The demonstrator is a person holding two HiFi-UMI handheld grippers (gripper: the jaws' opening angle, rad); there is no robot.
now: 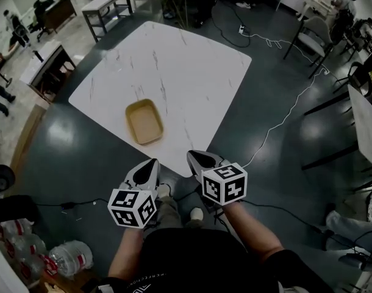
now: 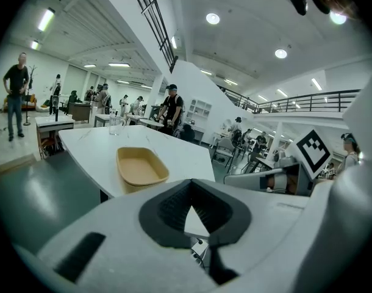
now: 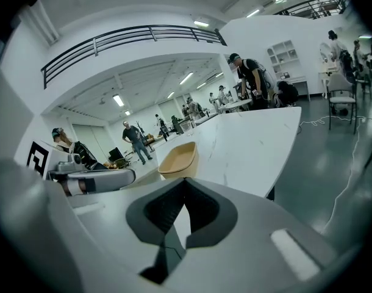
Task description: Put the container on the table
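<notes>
Item 1: floor (image 1: 277, 182), dark grey-green, smooth and glossy, throwing back the ceiling lights.

Item 2: white marble-look table (image 1: 192, 72), a flat slab with rounded corners and thin grey veins. One corner points toward you.

Item 3: tan shallow rectangular container (image 1: 144, 121), matte, with rounded corners and a raised rim. It stands upright and empty on the table, by the edge on your left side and short of the near corner. Neither gripper touches it.

Item 4: your left gripper (image 1: 150, 163), a grey-white moulded shell with dark ribbed pads. Its jaws are pressed together with nothing between them. It is held off the table, just short of the near corner.

Item 5: your right gripper (image 1: 192, 156), same make, just beside the left. Its jaws are likewise closed on nothing.

Item 6: thin white cable (image 1: 283, 118), trailing loosely across the floor to the table's right.
</notes>
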